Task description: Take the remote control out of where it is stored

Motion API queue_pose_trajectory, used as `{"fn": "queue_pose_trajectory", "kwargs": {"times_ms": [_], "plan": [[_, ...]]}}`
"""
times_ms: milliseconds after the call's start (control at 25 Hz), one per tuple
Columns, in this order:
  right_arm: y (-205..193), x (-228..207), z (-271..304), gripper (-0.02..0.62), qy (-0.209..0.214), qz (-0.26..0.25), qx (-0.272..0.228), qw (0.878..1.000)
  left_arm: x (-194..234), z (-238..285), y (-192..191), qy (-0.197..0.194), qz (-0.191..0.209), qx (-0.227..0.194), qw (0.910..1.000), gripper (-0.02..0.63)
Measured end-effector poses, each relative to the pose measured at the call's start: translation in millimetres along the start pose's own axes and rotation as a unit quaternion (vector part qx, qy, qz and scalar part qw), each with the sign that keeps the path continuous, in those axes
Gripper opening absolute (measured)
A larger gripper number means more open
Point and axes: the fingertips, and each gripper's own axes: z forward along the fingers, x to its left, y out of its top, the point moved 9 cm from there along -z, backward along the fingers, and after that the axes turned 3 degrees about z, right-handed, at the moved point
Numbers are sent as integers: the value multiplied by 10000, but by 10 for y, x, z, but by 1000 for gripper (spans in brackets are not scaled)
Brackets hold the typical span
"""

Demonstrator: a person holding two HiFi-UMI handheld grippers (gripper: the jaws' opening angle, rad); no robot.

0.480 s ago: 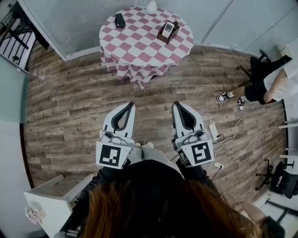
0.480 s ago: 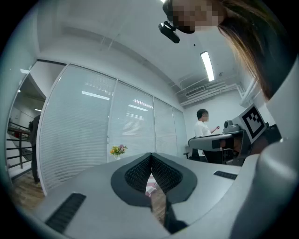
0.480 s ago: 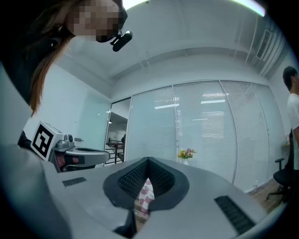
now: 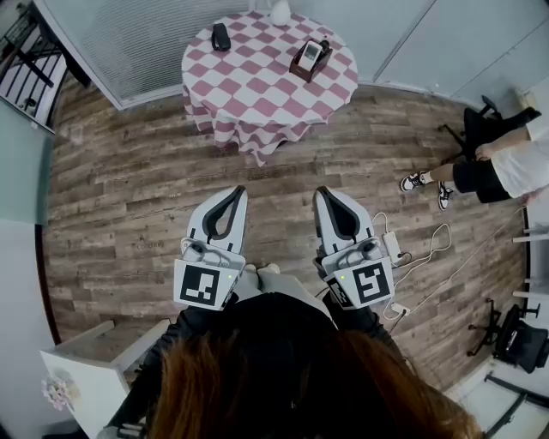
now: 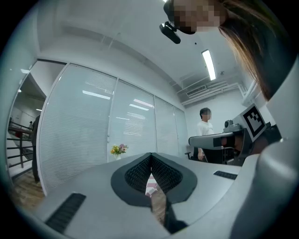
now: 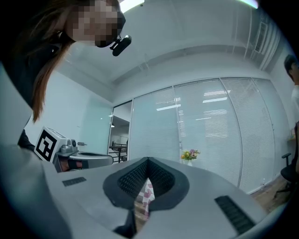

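Nearest, both pairs of tongs are riding level just ahead of the person. The left tongs (image 4: 233,194) and the right tongs (image 4: 324,192) are each pressing together with nothing between them. They are going to have to part before any grasp, since arriving closed would likely be knocking the target rather than taking it. Just beside the right tongs a corded power adapter (image 4: 395,244) is lying on the wooden floor (image 4: 129,197), and a step drifting right could be snagging it. Ahead, the floor is lying open up to the round tabletop (image 4: 249,86), well apart from the tongs. A person (image 4: 502,167) is sitting off to the right, clear of the straight path. The remote control (image 4: 310,54) is standing in a dark holder (image 4: 299,72) near the tabletop's far right edge. The holder is looking light, so a slanted pull might be dragging or tipping it. A dark object (image 4: 221,37) near the far left edge and a white vase (image 4: 280,12) at the far edge are sitting apart from the holder, leaving room on the near side.
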Motion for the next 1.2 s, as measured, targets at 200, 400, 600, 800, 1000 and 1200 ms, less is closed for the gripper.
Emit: {"fn": "queue_pose_trajectory", "kwargs": {"times_ms": [200, 400, 600, 800, 1000, 1200], "plan": [[-47, -160, 40, 14, 68, 56, 27, 10000, -35, 118, -28, 108, 10, 22, 9999, 9], [-140, -283, 133, 14, -2, 143, 47, 9999, -58, 294, -106, 71, -43, 56, 9999, 9], [-208, -366, 355, 14, -112, 166, 53, 9998, 165, 518, -142, 2, 22, 35, 10000, 9], [-278, -518, 786, 14, -355, 141, 75, 9992, 546, 941, -207, -255, 30, -26, 9997, 9], [-228, -603, 1357, 14, -481, 53, 25, 9988, 1092, 1366, -181, -376, 55, -136, 9992, 9], [-213, -675, 1790, 14, -670, 10, 51, 9977, 1478, 1659, -199, -562, 30, -163, 9983, 9]]}}
